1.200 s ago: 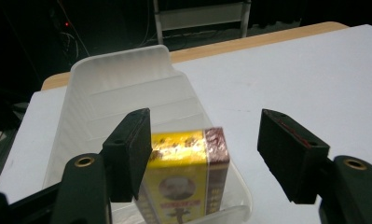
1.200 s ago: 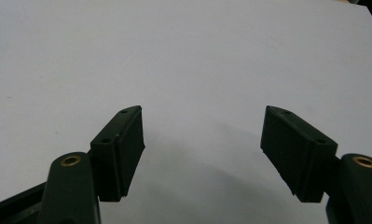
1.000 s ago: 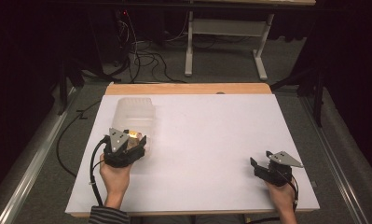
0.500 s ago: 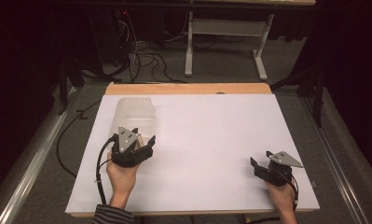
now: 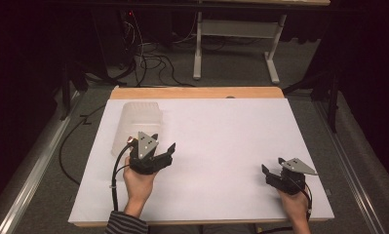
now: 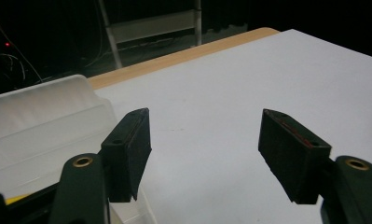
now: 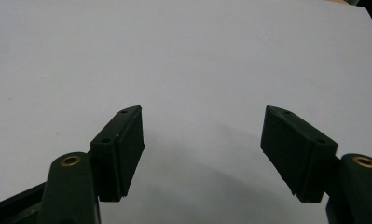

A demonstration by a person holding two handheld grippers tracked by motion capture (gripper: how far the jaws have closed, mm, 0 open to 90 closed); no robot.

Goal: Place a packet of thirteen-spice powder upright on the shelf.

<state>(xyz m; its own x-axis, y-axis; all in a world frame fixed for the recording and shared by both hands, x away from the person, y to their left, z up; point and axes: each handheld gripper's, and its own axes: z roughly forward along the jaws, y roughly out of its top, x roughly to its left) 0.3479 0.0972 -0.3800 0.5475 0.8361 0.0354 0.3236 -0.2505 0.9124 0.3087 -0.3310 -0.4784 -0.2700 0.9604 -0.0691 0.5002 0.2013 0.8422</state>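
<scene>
A translucent plastic container stands on the white table top at the back left; in the left gripper view the container lies just left of the left-hand jaw. My left gripper hovers at the container's near right corner and points to the far right. In its own view the left gripper is open, with bare white surface between the jaws. My right gripper sits near the front right corner. The right gripper is open too and holds nothing.
A wooden strip runs along the table's far edge. Behind it are a white desk frame and cables on the dark floor. A black cable trails from the left gripper.
My left gripper has shifted right, away from the container's front, and turned toward the table's middle. The right gripper has stayed put.
</scene>
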